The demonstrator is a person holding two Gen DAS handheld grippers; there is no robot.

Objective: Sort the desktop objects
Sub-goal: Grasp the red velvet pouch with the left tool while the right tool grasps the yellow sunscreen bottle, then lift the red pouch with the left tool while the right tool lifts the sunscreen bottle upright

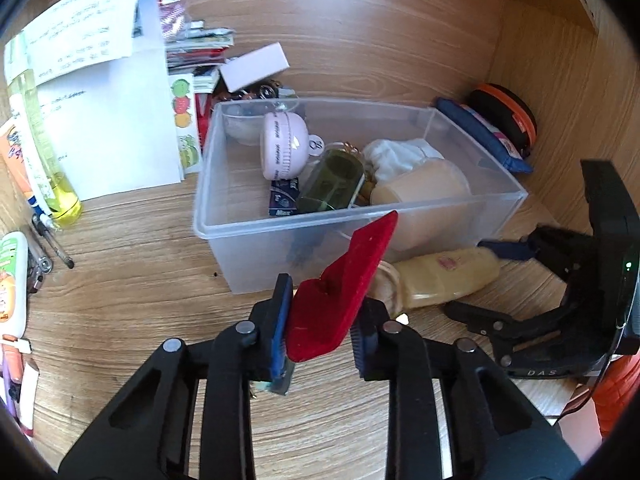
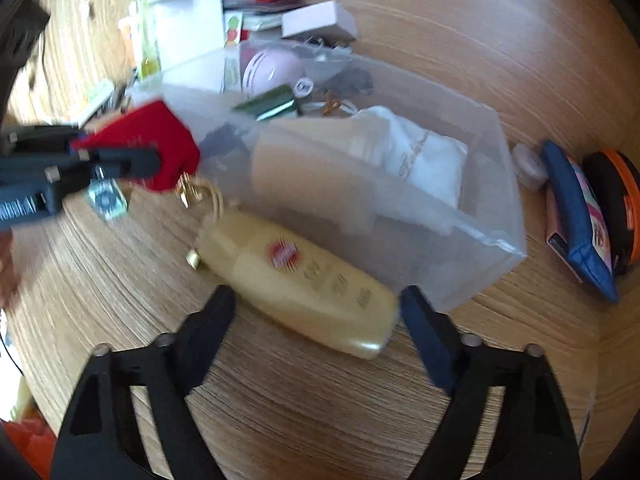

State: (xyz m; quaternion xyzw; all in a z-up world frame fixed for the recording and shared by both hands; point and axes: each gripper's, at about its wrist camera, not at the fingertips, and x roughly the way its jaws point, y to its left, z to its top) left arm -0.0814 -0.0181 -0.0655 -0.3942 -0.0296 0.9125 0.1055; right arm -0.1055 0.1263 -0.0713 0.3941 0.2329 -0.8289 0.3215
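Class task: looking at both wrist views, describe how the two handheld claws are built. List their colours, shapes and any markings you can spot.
Both are matte black plastic. The left claw has angular fingers with triangular cut-outs, round silver pivot pins and ribbed blue pads. The right claw has the same black fingers, silver pins and a blue pad. In the left wrist view, its body shows a small green light and faint letters "DAS". No cables or sleeves are clearly visible.

Both wrist views angled down, close, sharing clear bin (image 1: 360, 216)

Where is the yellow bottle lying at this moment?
In the right wrist view the yellow bottle lies on the desk against the clear box, between the right gripper fingers.
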